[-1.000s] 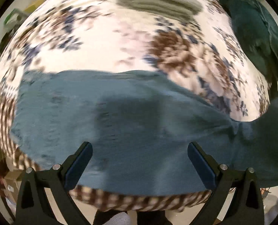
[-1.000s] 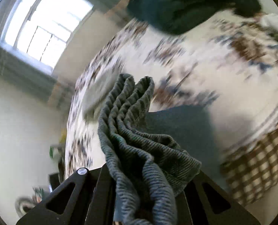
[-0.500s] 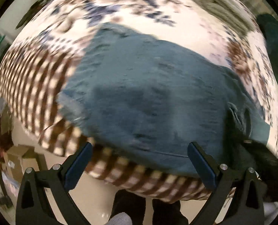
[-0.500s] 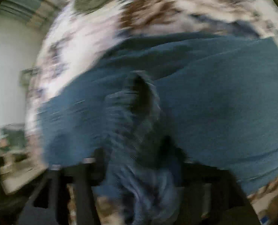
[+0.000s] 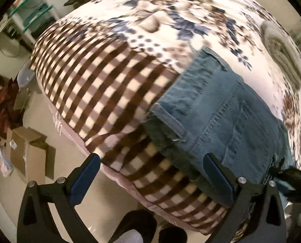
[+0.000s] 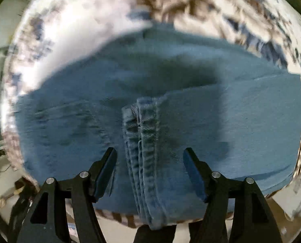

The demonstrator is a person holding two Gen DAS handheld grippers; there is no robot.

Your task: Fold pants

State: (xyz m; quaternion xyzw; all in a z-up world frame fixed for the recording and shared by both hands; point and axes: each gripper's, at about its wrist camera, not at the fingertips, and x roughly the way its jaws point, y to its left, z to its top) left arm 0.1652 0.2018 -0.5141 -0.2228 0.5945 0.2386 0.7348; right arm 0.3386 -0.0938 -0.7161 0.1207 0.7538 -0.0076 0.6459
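The blue denim pants [image 6: 191,109] are shown as matt woven cotton with a visible twill rib and raised, stitched seams [image 5: 217,119]. The floral and brown-checked bed blanket [image 5: 101,77] is seen as soft, fleecy, matt cloth. Each black plastic claw, left [image 5: 152,174] and right [image 6: 150,164], is finished semi-matt, fitted with smooth blue pads [image 5: 85,178] and shiny metal screws [image 6: 216,174]. Brown cardboard boxes [image 5: 31,151] are seen as dull paperboard.

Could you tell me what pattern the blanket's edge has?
Brown-and-cream check on the blanket's edge, clearest from the left wrist.
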